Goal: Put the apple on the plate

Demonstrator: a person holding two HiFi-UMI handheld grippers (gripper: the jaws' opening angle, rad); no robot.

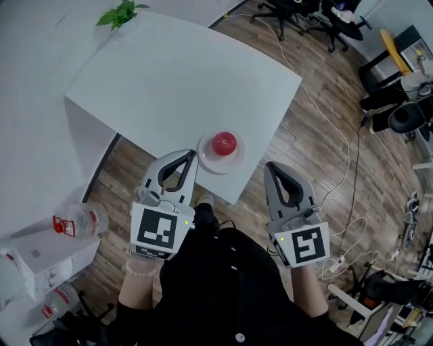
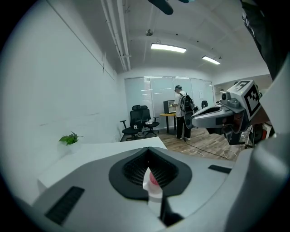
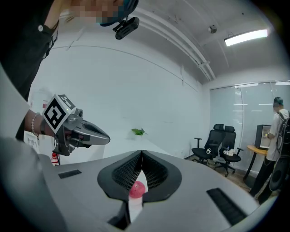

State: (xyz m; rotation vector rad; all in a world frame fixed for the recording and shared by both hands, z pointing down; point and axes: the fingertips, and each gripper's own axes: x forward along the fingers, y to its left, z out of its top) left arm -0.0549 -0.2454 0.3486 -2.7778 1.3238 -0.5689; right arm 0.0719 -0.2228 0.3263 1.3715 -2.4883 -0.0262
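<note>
Left gripper view — apple (image 2: pixel 154 180) half behind closed left tongs (image 2: pixel 148 149)

White square-cornered table (image 1: pixel 176 88) on a brown wood-plank floor (image 1: pixel 325 74).
The table's smooth white top was mostly bare, with its left side set close to a white wall. A round white plate (image 1: pixel 215 164) lay flat on it just inside the near corner, well clear of the far edge. A small green leafy plant (image 1: pixel 122 13) stood at the far left corner, well apart from the plate; whether it rested on the tabletop itself could not be told.
</note>
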